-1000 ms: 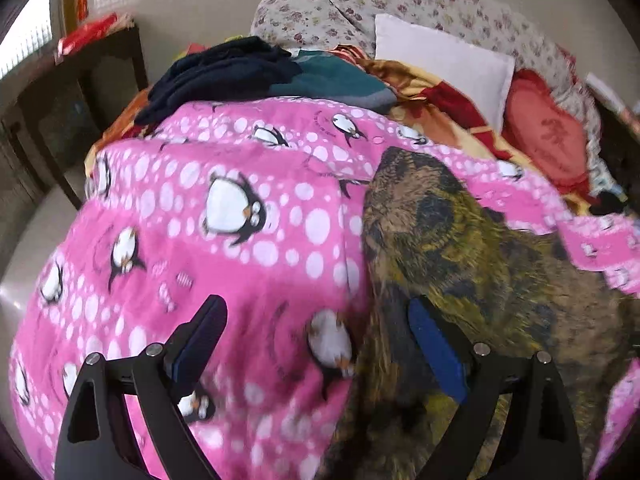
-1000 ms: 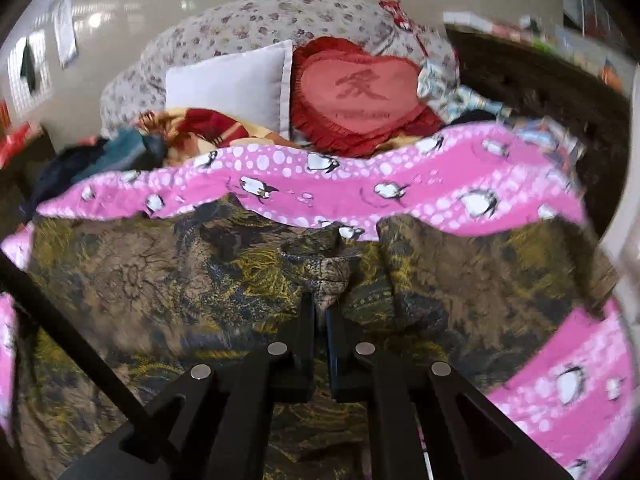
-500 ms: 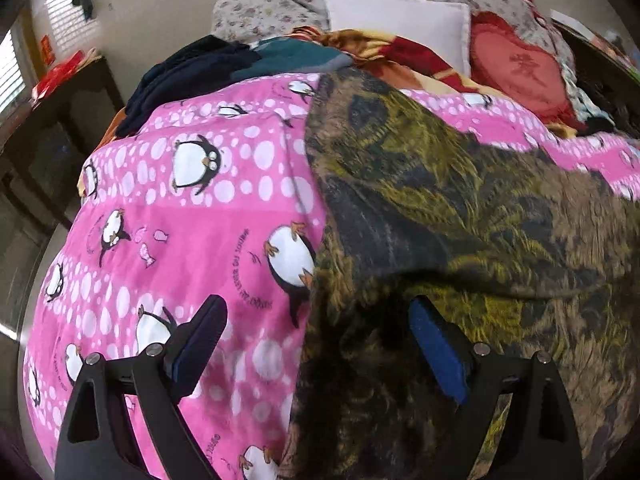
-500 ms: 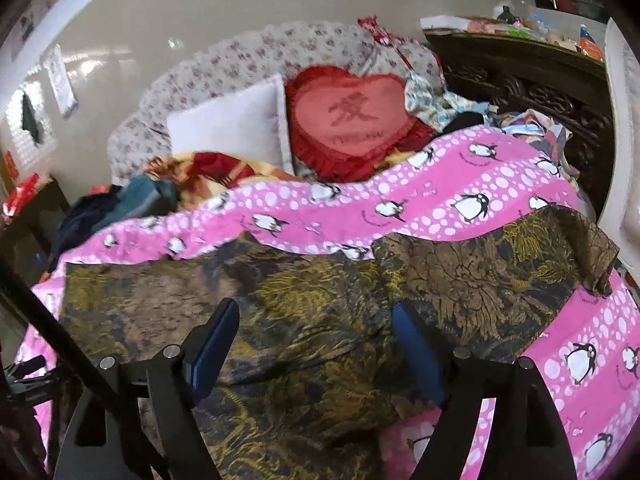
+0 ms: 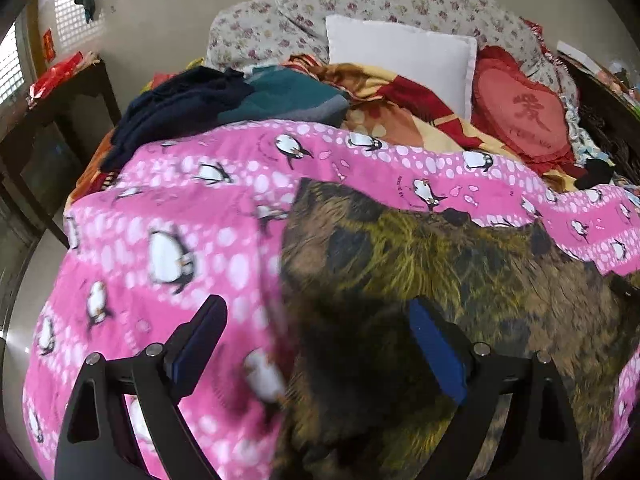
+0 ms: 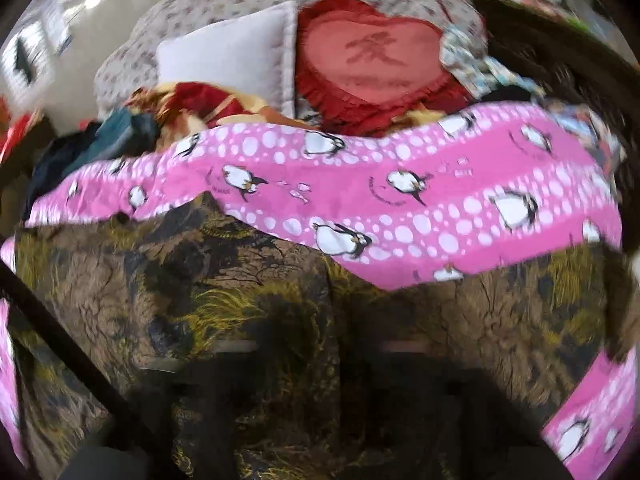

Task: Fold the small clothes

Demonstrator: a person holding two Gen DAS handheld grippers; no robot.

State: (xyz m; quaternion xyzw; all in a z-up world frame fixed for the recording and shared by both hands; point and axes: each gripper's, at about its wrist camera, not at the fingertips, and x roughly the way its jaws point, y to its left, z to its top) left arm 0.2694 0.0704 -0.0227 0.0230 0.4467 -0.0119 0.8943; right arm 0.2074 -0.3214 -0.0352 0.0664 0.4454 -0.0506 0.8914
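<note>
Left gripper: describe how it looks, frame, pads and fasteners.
The left gripper has two matte black angular fingers with triangular cut-outs, each tipped by a flat blue pad. Small silver screw heads dot the frame. No cables or markings show.

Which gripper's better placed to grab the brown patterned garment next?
Probably left: the left gripper is open, straddling the garment edge. The right gripper is shut over its middle, blurred.

Soft daylight — motion blur, fisheye warp
</note>
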